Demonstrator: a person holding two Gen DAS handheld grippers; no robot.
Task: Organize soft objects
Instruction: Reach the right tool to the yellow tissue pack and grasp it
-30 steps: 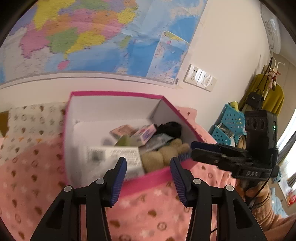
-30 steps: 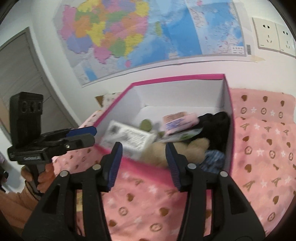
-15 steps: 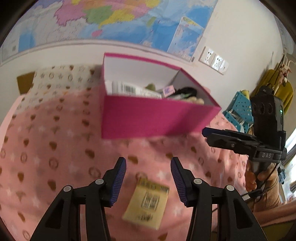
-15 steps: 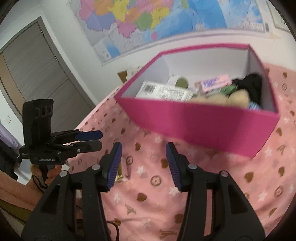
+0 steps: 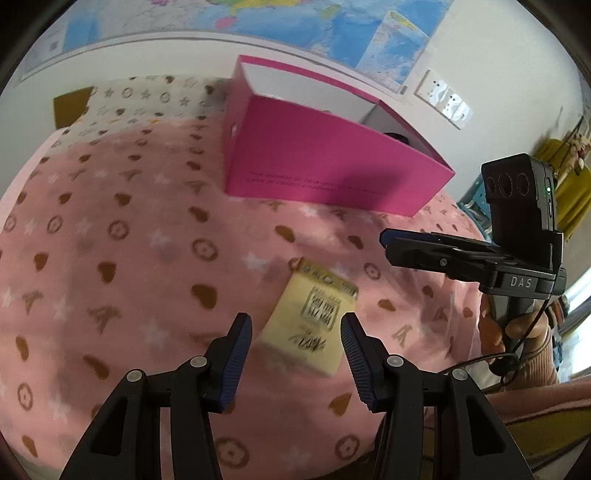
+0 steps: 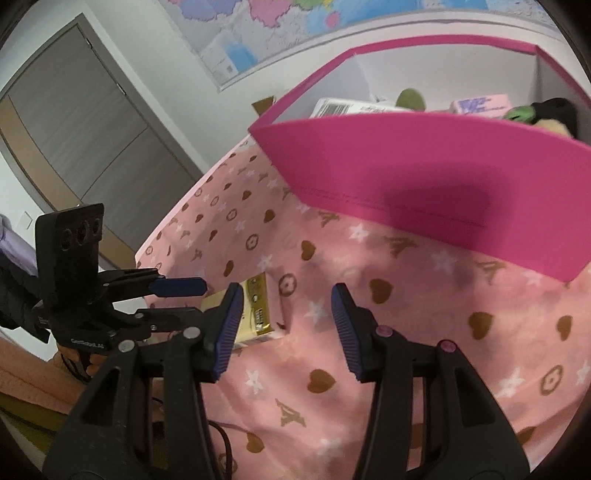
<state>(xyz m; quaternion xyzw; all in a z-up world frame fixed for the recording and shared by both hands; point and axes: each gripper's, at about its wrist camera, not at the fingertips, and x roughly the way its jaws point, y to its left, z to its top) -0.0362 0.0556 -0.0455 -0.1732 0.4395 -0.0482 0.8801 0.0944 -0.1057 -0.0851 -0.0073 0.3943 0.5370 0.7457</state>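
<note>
A yellow packet lies flat on the pink blanket, just ahead of my open, empty left gripper. It also shows in the right wrist view, left of my open, empty right gripper. A magenta box stands behind it on the blanket; in the right wrist view the box holds a white packet, a pink packet, a green thing and dark and tan soft things, partly hidden by its front wall. The right gripper hovers at right in the left view.
A map hangs on the wall behind the box, with sockets to its right. A grey door stands at left in the right wrist view. The blanket's edge falls off at left. The left gripper shows at left there.
Both grippers have pulled back and dropped from the box toward the blanket. The yellow packet is closer to my left gripper's fingers.
</note>
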